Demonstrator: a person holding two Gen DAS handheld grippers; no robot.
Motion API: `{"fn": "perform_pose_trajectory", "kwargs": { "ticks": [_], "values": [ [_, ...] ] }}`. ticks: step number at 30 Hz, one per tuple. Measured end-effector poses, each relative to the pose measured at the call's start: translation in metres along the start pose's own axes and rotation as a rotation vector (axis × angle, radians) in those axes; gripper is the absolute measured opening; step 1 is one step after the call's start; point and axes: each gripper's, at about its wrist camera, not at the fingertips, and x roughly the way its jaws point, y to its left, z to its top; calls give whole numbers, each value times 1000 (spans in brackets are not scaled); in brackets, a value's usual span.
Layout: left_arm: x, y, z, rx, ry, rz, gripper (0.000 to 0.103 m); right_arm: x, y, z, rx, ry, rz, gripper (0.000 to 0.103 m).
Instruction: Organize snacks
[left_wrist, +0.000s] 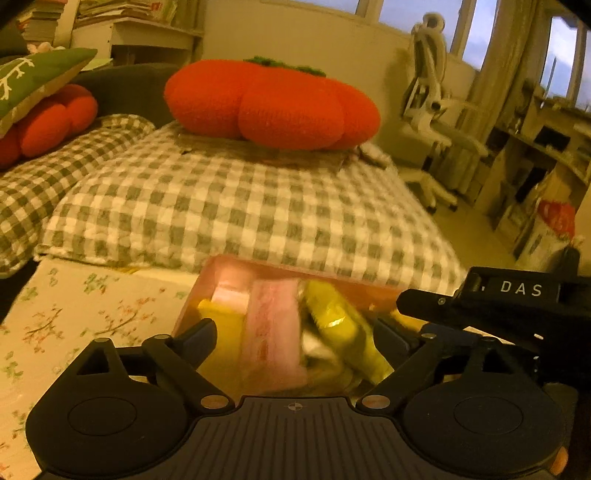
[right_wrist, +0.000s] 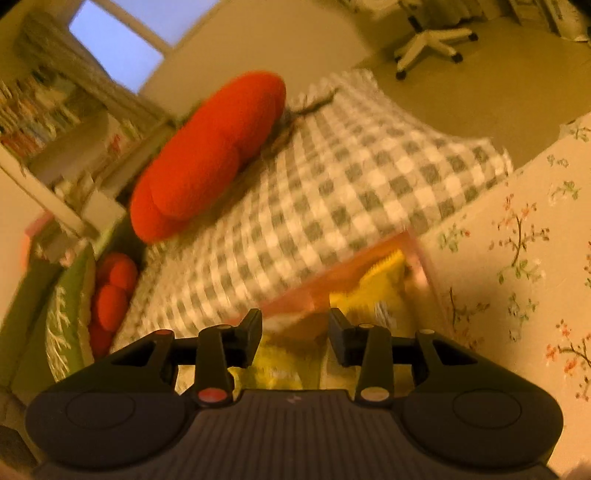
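Observation:
A translucent pink box (left_wrist: 236, 266) sits on the floral tablecloth (left_wrist: 92, 306), filled with snack packs: a pink pack (left_wrist: 273, 328) in the middle and yellow packs (left_wrist: 343, 325) beside it. My left gripper (left_wrist: 295, 338) is open just above the box, its fingers either side of the pink pack. The right gripper's body (left_wrist: 517, 295) reaches in from the right. In the right wrist view my right gripper (right_wrist: 295, 334) is open and empty over the same pink box (right_wrist: 295, 295), with a yellow pack (right_wrist: 373, 291) ahead. The view is blurred.
A grey checked cushion (left_wrist: 240, 206) lies right behind the box with an orange pumpkin pillow (left_wrist: 273, 103) on top. More pillows (left_wrist: 44, 110) lie at the left. A white office chair (left_wrist: 432, 107) and shelves (left_wrist: 535, 166) stand at the right.

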Motion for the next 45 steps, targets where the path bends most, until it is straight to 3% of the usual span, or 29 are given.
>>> {"fn": "perform_pose_trajectory", "kwargs": {
  "ticks": [3,16,19,21,26,32,45],
  "values": [
    [-2,1,-3,9,3,34,93,-1,0,-5,20,36,1,37],
    [-34,3,-28,82,73,68,93,-35,-8,-44,64,36,-49,39],
    [-51,7,-37,112,68,97,93,-56,4,-51,14,-4,-78,41],
    [-63,9,-41,132,51,126,93,-74,12,-54,3,-40,-39,41],
    [-102,18,-45,109,-8,103,93,-108,40,-68,-117,-119,4,49],
    [-130,17,-61,143,-22,109,94,-122,44,-94,-178,-49,-27,51],
    [-183,23,-104,187,-17,109,94,-165,50,-148,-282,-25,-100,55]
  ]
}}
